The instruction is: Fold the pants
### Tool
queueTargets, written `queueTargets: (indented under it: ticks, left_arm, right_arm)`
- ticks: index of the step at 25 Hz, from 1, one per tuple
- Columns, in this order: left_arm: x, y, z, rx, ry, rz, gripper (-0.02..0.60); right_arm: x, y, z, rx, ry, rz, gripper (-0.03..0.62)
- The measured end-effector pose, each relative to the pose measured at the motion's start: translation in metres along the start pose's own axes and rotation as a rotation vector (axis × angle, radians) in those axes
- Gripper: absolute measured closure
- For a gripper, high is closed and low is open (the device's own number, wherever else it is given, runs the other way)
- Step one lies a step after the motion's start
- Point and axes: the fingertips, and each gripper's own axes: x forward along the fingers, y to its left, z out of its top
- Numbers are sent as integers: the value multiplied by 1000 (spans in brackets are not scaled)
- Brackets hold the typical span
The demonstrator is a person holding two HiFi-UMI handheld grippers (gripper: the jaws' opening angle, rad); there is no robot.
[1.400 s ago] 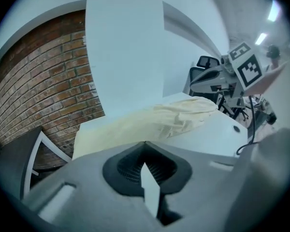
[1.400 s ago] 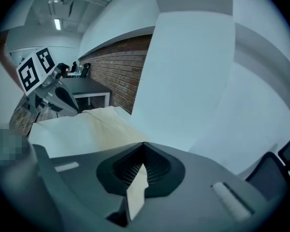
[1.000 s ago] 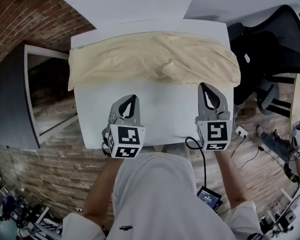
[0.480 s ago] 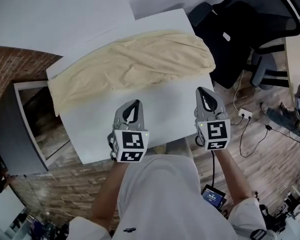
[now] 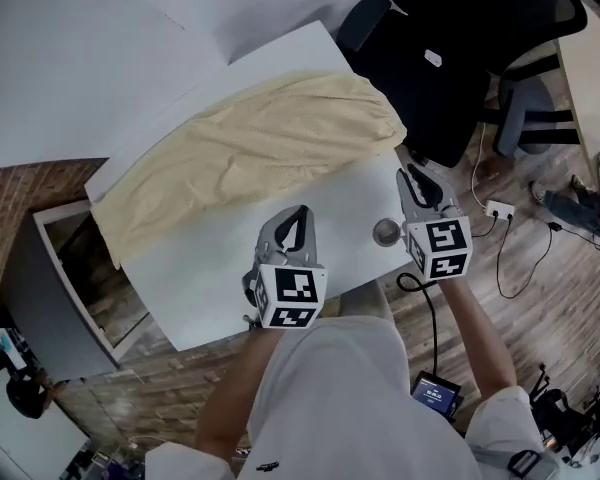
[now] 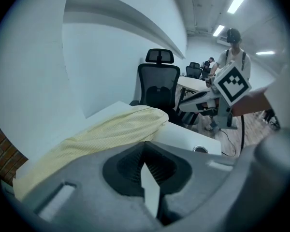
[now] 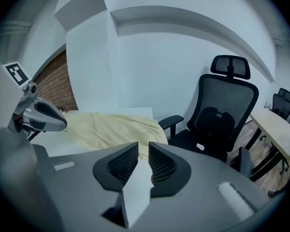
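Observation:
The pale yellow pants (image 5: 250, 153) lie spread lengthwise along the far side of the white table (image 5: 210, 268). My left gripper (image 5: 298, 216) hovers over bare tabletop in front of them, jaws shut and holding nothing. My right gripper (image 5: 412, 173) is at the table's right edge, just short of the pants' right end and not touching it. Its jaws have just been opening, with a narrow gap and nothing between them. The left gripper view shows the pants (image 6: 111, 129) beyond the shut left gripper (image 6: 144, 146). In the right gripper view the pants (image 7: 111, 127) lie ahead of the right gripper (image 7: 143, 146).
A black office chair (image 5: 450, 58) stands just off the table's right end. There is a round cable hole (image 5: 386, 232) in the tabletop near the right gripper. A power strip (image 5: 498, 208) and cables lie on the wooden floor. A dark cabinet (image 5: 40, 278) stands to the left.
Both grippers have moved rightward along the table's front toward its right end, and the head view has swung with them. The right jaws have parted a little.

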Motion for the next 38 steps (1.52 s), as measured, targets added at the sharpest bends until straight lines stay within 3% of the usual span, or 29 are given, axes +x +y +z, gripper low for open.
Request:
queueTargets:
  ticks: [6, 11, 15, 20, 25, 30, 34, 38]
  left_arm:
    - [29, -17, 26, 24, -3, -38, 578]
    - [57, -24, 43, 56, -3, -54, 578]
    - [82, -21, 50, 82, 5, -38, 578]
    - [115, -14, 36, 104, 51, -48, 578]
    - [143, -4, 18, 108, 92, -35, 578]
    - [160, -1, 7, 109, 123, -37, 577]
    - [164, -5, -1, 94, 144, -44, 578]
    - [164, -11, 2, 84, 138, -50, 578]
  right_arm:
    - [35, -35, -13, 72, 40, 4, 474]
    - [62, -60, -25, 271, 57, 45, 414]
    - [85, -67, -35, 449, 81, 126, 401]
    - [112, -65, -49, 550, 112, 222, 336]
    - [129, -61, -51, 728, 107, 396, 315]
    - [136, -54, -44, 729, 116, 492, 360]
    - [132, -54, -35, 662, 82, 477, 496]
    - [122, -63, -33, 588, 78, 414, 516]
